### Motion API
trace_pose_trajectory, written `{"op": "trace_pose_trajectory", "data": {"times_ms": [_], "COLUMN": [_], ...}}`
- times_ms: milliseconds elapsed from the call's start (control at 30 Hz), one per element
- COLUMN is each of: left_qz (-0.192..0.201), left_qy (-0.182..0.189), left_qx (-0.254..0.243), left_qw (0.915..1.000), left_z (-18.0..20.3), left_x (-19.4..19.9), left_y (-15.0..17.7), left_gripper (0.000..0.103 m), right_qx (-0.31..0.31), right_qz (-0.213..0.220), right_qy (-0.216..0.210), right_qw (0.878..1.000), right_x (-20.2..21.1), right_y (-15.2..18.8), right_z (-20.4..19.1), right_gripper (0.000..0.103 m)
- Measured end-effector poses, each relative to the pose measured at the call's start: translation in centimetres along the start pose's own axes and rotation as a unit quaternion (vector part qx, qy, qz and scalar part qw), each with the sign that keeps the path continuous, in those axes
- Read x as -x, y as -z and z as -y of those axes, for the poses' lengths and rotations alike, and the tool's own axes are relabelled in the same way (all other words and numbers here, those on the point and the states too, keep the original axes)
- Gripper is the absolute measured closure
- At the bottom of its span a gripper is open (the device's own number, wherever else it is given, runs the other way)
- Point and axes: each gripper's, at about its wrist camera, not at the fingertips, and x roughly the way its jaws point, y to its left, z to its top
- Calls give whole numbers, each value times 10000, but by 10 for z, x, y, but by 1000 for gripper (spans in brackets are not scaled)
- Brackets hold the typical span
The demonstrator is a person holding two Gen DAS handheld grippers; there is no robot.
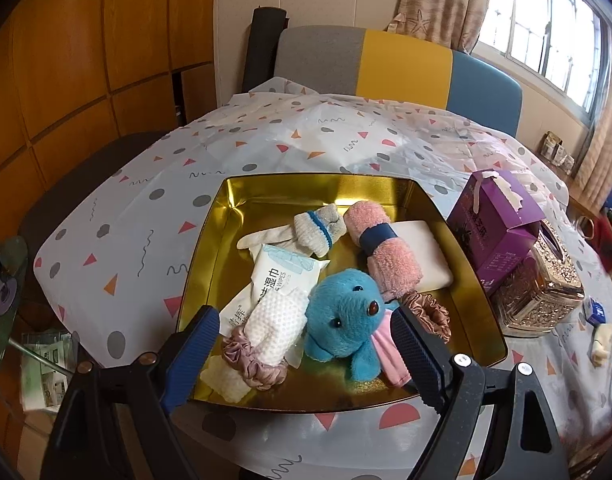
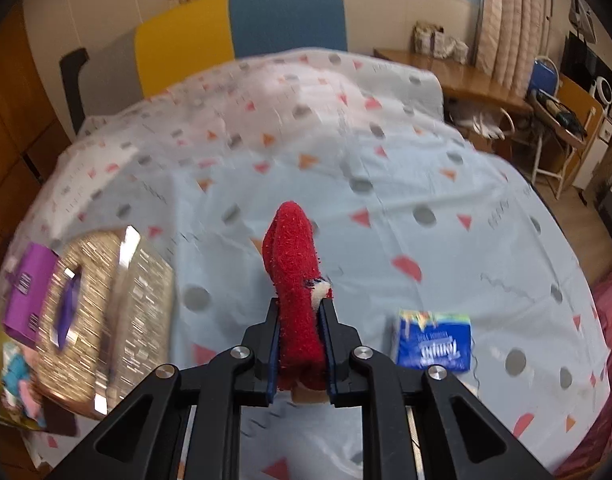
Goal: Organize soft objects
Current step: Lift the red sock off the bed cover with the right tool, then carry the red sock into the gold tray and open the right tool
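Observation:
In the left wrist view a gold tin tray (image 1: 266,188) holds a blue plush toy (image 1: 346,320), a rolled pink towel (image 1: 382,248), a grey-and-white sock (image 1: 318,226), a wet-wipes pack (image 1: 282,276), a dotted white cloth (image 1: 278,324), two satin scrunchies (image 1: 250,364) and a white pad (image 1: 422,256). My left gripper (image 1: 306,352) is open and empty, just above the tray's near side. In the right wrist view my right gripper (image 2: 300,344) is shut on a fuzzy red sock (image 2: 292,256) and holds it above the tablecloth.
A purple carton (image 1: 494,228) and an ornate gold tissue box (image 1: 542,288) stand right of the tray; both show blurred at the left of the right wrist view (image 2: 106,304). A blue tissue pack (image 2: 432,340) lies on the cloth. A chair (image 1: 402,68) stands behind the table.

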Motion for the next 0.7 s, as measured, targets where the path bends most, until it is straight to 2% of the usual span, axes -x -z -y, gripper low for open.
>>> {"op": "trace_pose_trajectory", "data": {"times_ms": [233,367,467,533,633,700], "left_qz": [15,47,60,54,34,36], "left_qy": [-15,-86,-177,-208,-279,-293], "left_qx": [51,139,187,257,302,337], "left_qw": [10000,9999,9996,9994,9991,9990], "left_z": [-5,-13,-21,-26,-31,-33], "left_x": [2,5,6,6,5,4], "left_y": [0,0,0,0,1,2], "left_gripper": [15,15,15,15,15,15], "right_qx": [589,1089,1601,2045,2587,2872], "right_qz": [442,575,538,415,57,-208], "right_qy": [-575,-1152,-1735,-2068,-2231,-2130], "right_qw": [9956,9857,9702,9559,9398,9337], "right_x": [29,41,50,53,44,28], "right_y": [-55,-62,-45,-21,23,58], "right_z": [-87,-160,-219,-256,-296,-316], "right_gripper": [87,87,87,87,87,87]}}
